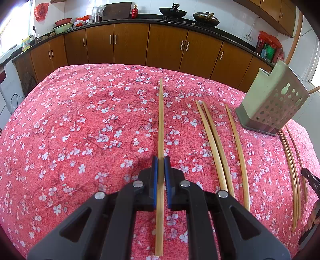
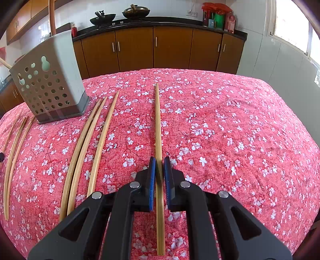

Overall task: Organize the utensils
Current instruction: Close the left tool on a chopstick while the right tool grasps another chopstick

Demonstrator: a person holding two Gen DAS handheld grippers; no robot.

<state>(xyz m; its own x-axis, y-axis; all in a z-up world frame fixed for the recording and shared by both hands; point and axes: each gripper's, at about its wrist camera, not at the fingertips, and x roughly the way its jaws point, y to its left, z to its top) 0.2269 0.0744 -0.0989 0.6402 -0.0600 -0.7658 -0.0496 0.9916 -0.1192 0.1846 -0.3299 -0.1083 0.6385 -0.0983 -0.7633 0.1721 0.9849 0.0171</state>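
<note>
Left hand-held gripper (image 1: pixel 161 160): lower centre of left wrist view, blue pads (image 1: pixel 153 180) clenched tight on a single long pale bamboo chopstick (image 1: pixel 161 120). The stick runs straight up the frame from bottom edge to mid-frame, over the cloth.

Right hand-held gripper (image 2: pixel 159 160): lower centre of right wrist view, blue pads (image 2: pixel 152 180) pinched on another long pale bamboo stick, the right-held chopstick (image 2: pixel 158 124). It runs up the frame centre too; whether it's one stick or two stacked, can't tell.

Desk: covered w/ a red cloth printed w/ white blossoms (image 1: pixel 80 120), fills most of both views.

Holder: grey-green perforated plastic utensil holder (image 1: pixel 274 104) stands on the cloth at right edge of left view, upper left in right view (image 2: pixel 48 84). Something wooden pokes out of its top.

Loose group A: three bare bamboo chopsticks (image 1: pixel 218 148) flat on the cloth, right of centre in left view, left of centre in right view (image 2: pixel 86 150). Two lie touching side by side, the third just beside them.

Loose group B: three more thin bamboo chopsticks (image 1: pixel 292 170) flat at far right of left view, far left in right view (image 2: pixel 14 152), beside the holder's base.

Background: brown wooden kitchen cabinets (image 1: pixel 130 46) w/ a black countertop along the top of both frames; two dark woks (image 1: pixel 173 11) on the hob.
</note>
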